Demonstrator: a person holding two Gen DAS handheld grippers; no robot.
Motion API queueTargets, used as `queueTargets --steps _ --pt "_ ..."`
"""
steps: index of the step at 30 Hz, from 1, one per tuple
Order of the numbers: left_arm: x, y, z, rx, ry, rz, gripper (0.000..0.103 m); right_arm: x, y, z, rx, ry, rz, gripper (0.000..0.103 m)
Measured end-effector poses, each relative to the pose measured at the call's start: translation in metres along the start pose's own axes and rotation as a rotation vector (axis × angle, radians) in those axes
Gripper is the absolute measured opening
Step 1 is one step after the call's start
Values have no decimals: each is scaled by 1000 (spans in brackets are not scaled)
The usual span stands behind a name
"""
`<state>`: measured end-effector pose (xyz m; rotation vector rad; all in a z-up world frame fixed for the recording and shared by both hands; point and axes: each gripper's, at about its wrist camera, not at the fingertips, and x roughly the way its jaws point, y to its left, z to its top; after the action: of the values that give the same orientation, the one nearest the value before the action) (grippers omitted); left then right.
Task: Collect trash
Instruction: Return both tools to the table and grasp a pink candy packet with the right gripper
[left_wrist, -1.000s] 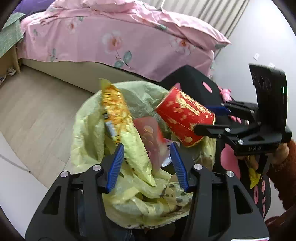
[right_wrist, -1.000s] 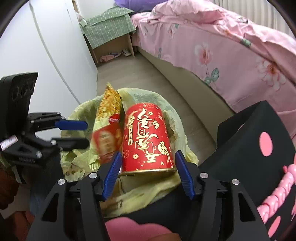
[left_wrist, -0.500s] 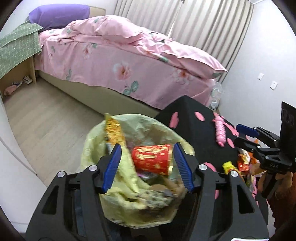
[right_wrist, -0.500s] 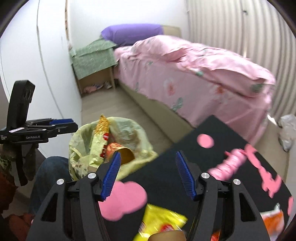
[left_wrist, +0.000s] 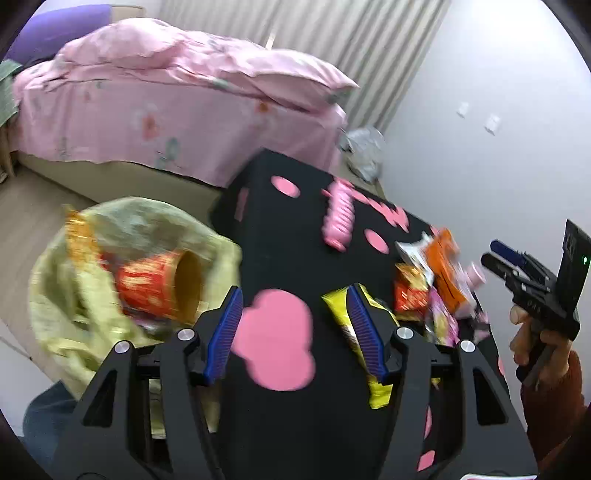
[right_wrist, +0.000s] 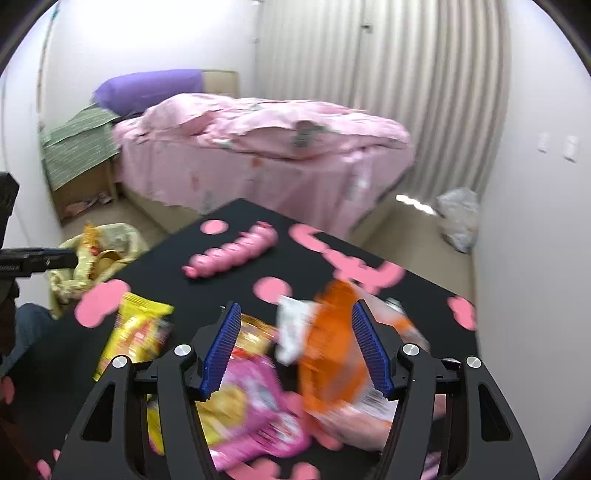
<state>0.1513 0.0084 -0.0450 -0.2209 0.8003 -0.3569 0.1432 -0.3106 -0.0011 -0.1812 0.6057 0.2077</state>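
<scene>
A yellow-green trash bag (left_wrist: 110, 251) sits on the floor left of the black table (left_wrist: 295, 229). In the bag lie a red paper cup (left_wrist: 155, 284) and a gold wrapper (left_wrist: 77, 236). My left gripper (left_wrist: 295, 332) is open and empty over the table's near corner, with a yellow wrapper (left_wrist: 338, 306) by its right finger. My right gripper (right_wrist: 295, 347) is open above a heap of wrappers, with an orange wrapper (right_wrist: 332, 350) lying below between its fingers, untouched. A pink wrapper (right_wrist: 251, 406) and the yellow wrapper (right_wrist: 136, 328) lie to its left. In the left wrist view a hand holds the right gripper (left_wrist: 493, 254) at the far right.
A pink segmented toy (right_wrist: 232, 254) lies mid-table. Behind the table stands a bed with pink covers (right_wrist: 258, 147). A grey plastic bag (right_wrist: 458, 218) rests on the floor by the right wall. A green-clothed bedside stand (right_wrist: 77, 147) is at the back left. A jeans-clad knee (left_wrist: 48, 424) is beside the trash bag.
Both grippers swung right, away from the trash bag and over the table. The red cup, between the right fingers a second ago, now lies in the bag.
</scene>
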Motion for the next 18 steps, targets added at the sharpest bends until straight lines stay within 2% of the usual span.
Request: queueTargets --steps 4,9,12,18 --pt "17 -35 -7 53 43 -36 55 -16 -35 -23 66 7 -88 59" --pt "34 -64 -14 72 74 -52 55 -31 -53 -56 111 34 -230 59" --pt "43 -75 -19 74 93 -63 55 -39 -63 -85 182 48 -300 59" --pt "49 -94 -26 124 115 -71 55 -33 -82 -128 276 129 -285 59"
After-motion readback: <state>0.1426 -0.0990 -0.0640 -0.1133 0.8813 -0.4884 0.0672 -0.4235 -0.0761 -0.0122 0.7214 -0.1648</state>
